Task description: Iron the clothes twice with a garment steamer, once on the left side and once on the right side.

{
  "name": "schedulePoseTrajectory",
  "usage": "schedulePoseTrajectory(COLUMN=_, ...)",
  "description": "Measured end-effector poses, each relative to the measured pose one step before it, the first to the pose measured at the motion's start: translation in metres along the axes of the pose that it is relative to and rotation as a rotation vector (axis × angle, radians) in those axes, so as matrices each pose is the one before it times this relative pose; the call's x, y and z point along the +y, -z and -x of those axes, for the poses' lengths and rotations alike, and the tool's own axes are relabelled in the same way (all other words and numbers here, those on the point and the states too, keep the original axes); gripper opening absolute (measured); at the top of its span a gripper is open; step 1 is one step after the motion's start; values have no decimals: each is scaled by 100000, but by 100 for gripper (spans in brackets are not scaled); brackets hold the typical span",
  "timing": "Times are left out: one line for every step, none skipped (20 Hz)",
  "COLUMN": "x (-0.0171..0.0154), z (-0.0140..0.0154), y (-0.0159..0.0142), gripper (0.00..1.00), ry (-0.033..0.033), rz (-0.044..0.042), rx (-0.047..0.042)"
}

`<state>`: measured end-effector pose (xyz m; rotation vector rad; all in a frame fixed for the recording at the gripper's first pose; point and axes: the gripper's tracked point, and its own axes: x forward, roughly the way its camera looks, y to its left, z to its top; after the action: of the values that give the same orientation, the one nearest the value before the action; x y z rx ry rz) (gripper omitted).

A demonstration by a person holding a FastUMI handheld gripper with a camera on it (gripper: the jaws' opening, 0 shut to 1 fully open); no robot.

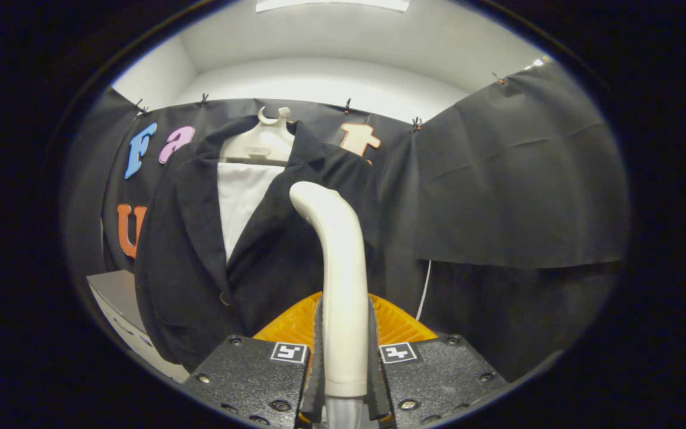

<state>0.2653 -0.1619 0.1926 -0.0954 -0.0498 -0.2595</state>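
Note:
A black jacket [200, 250] hangs on a white hanger [262, 143] against the booth wall, with a white panel [239, 202] showing between its lapels. My gripper [345, 333] is shut on the white steamer handle [343, 280], both fingers pressing its sides. The handle rises upright from between the fingers and curves toward the jacket; its head [307, 196] lies against the lapel on the side nearer the hanging cord, high on the chest. The steamer's front face is hidden from me.
A white box or cabinet [119, 310] stands below the jacket's far sleeve. A thin white cord [424, 292] hangs along the black cloth beside the jacket. A black drape [515, 190] covers the wall on that side.

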Motion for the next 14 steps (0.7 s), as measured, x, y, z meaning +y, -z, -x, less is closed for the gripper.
schedulePoseTrajectory(x=-12, z=364, y=651, gripper=31, ry=19, rz=240, rx=409)
schedulePoseTrajectory(x=186, z=286, y=630, gripper=31, ry=-107, rz=578, rx=960)
schedulePoseTrajectory(x=107, z=211, y=816, gripper=31, ry=-145, rz=1130, rx=1317)
schedulePoseTrajectory(x=27, z=275, y=672, gripper=31, ry=-126, rz=1157, rx=1080)
schedulePoseTrajectory(x=350, z=245, y=493, gripper=31, ry=-158, rz=954, rx=557)
schedulePoseTrajectory(x=179, z=296, y=430, gripper=31, ry=-238, rz=330, rx=483)
schedulePoseTrajectory(x=203, z=221, y=464, gripper=31, ry=-172, rz=137, rx=660)
schedulePoseTrajectory(x=188, z=248, y=432, gripper=31, ry=120, rz=78, rx=693)
schedulePoseTrajectory(x=105, z=181, y=616, gripper=31, ry=122, rz=340, rx=674)
schedulePoseTrajectory(x=301, z=189, y=577, gripper=31, ry=-117, rz=357, rx=700)
schedulePoseTrajectory(x=447, z=234, y=724, gripper=31, ry=-460, rz=568, rx=916)
schedulePoseTrajectory(x=169, z=216, y=672, gripper=31, ry=-293, rz=653, rx=1073)
schedulePoseTrajectory(x=-100, z=318, y=477, gripper=31, ry=-78, rz=1208, rx=877)
schedulePoseTrajectory(x=152, z=109, y=574, gripper=31, ry=179, rz=1110, rx=641)
